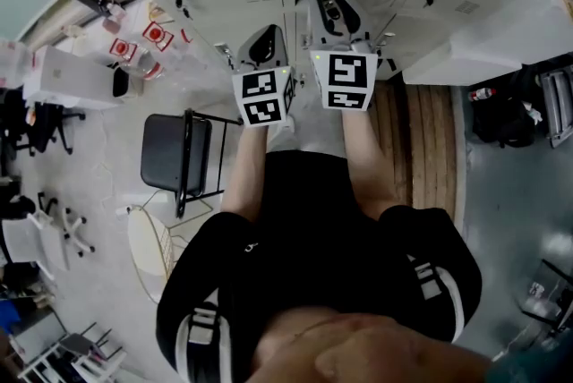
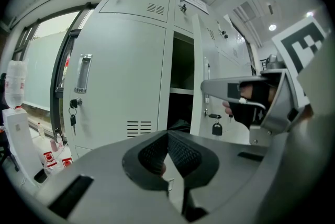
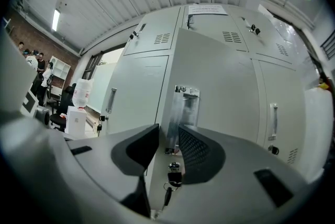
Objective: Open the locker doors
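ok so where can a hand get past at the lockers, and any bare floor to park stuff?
Hand room: the dark opening between the closed door and the ajar door, above the shelf. The right tool grips that door's handle, so it's tight there. Floor: the wooden strip on the right is bare. The left is crowded by the folding chair.

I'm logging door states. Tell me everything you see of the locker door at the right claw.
The door is tall, pale grey, painted metal by its look, with a shiny recessed handle near its free edge and a key hanging from the lock below. It stands ajar. The right claw seems to pinch that edge.
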